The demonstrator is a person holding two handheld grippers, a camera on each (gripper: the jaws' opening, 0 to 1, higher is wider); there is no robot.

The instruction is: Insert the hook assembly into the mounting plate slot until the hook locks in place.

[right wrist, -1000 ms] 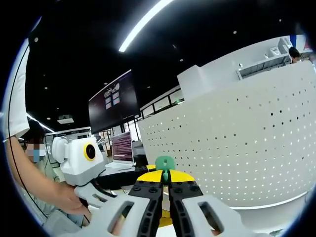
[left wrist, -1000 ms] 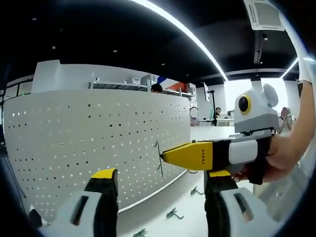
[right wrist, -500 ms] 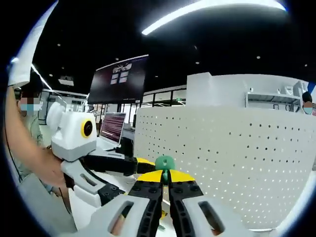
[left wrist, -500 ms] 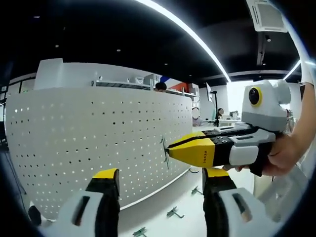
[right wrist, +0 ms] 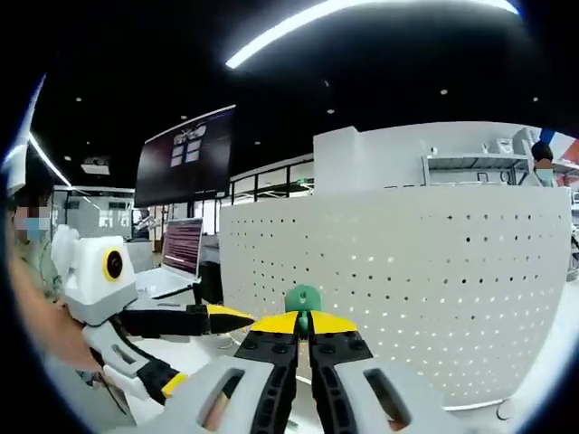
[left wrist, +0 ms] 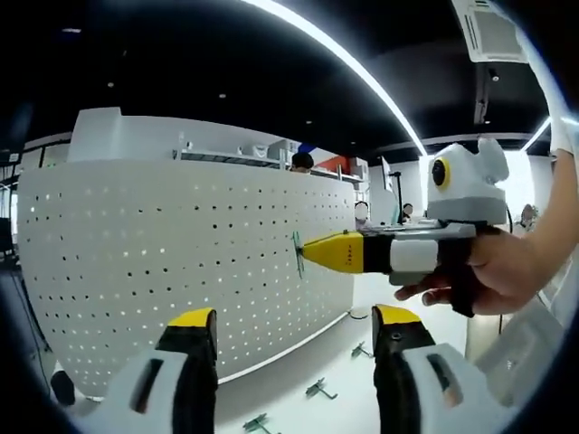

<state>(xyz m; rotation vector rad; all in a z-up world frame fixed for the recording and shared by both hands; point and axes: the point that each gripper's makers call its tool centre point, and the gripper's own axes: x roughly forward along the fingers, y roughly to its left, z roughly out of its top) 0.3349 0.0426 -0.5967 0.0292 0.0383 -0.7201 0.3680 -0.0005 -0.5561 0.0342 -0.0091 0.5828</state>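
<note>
The white perforated mounting plate (left wrist: 181,271) stands upright on the table and curves across the left gripper view. My right gripper (left wrist: 309,250) reaches in from the right in a person's hand, shut on a small green hook (left wrist: 298,254) whose tip meets the plate's face. In the right gripper view the green hook (right wrist: 302,297) sticks up between the shut yellow tips of my right gripper (right wrist: 303,323), with the plate (right wrist: 425,280) behind it. My left gripper (left wrist: 294,318) stands open and holds nothing, below the hook.
Several spare metal hooks (left wrist: 317,390) lie on the white table in front of the plate's base. My left gripper (right wrist: 201,348) shows at the left, held by a person. Behind are a laptop (right wrist: 181,253), a dark wall screen (right wrist: 185,155) and shelving.
The right gripper has levelled out and carried the hook higher on the plate's face. The left gripper stays open; both views have shifted a little.
</note>
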